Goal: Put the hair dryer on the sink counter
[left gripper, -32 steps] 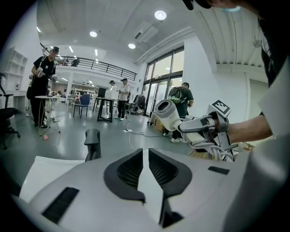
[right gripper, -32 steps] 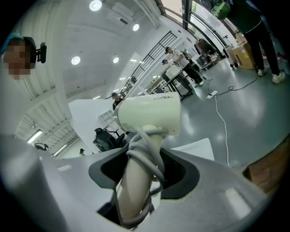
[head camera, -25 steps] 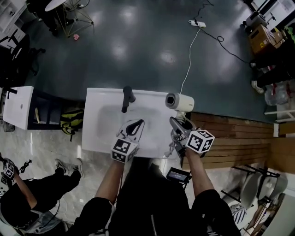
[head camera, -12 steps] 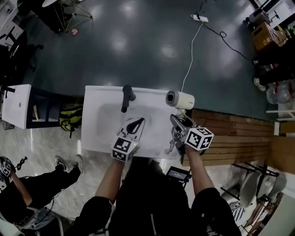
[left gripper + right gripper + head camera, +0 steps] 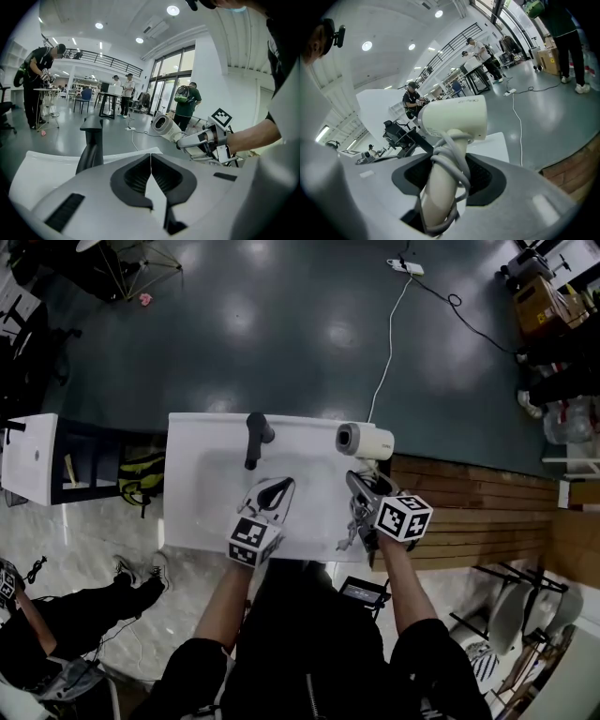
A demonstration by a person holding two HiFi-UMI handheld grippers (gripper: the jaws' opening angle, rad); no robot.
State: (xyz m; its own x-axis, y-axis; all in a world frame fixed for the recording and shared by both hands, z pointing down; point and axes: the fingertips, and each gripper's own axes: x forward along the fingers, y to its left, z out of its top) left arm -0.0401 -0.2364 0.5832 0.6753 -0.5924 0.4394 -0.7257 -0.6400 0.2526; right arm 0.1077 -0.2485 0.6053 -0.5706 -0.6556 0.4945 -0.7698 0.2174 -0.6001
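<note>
Right tongs (image 5: 358,491) are clamped on the handle of the hair dryer (image 5: 366,442), so its barrel is carried level, to the right of the faucet (image 5: 255,437) and over the far right corner of the sink counter (image 5: 202,521). The cord (image 5: 452,161) is wound round the handle, probably to stop it trailing. Left tongs (image 5: 277,489) are pressed together on nothing and held in front of the faucet, apparently kept clear. Whether the dryer touches the counter cannot be told. The handle's foot and the plug are hidden behind the jaws.
</note>
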